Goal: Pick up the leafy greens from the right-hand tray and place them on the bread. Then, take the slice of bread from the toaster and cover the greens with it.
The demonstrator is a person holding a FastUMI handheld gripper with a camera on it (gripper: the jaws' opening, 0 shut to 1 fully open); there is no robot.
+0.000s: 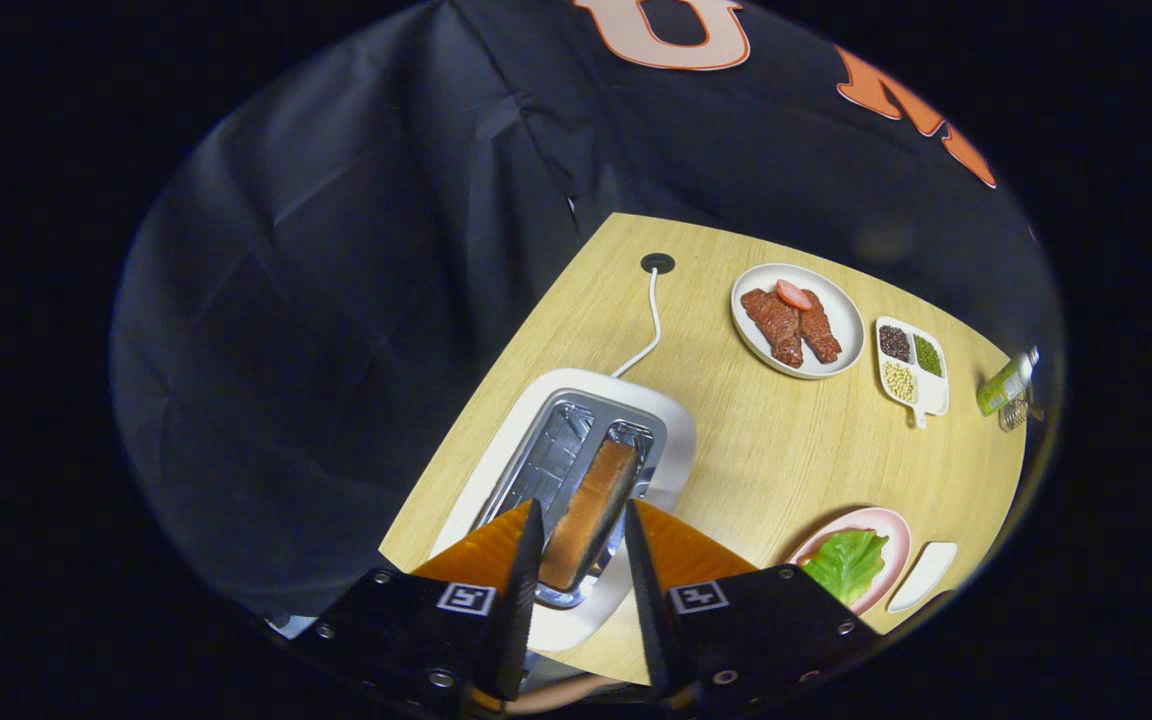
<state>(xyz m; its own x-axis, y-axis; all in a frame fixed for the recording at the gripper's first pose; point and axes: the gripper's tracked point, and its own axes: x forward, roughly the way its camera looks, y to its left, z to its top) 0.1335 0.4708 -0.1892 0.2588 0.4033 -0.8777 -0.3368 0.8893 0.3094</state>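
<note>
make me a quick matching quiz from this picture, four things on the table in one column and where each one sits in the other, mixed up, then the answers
Things:
1. slice of bread
2. leafy greens
3. meat strips
4. beans and seeds

Places:
A. on the round white plate
B. in a slot of the toaster, between the open fingers of the gripper
C. in the small divided dish
D. on the pink plate

Pairs: 1-B, 2-D, 3-A, 4-C

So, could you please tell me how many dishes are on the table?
4: a white plate of meat beyond the toaster, a divided dish beside it, a pink plate with greens, and a small white dish next to that.
</note>
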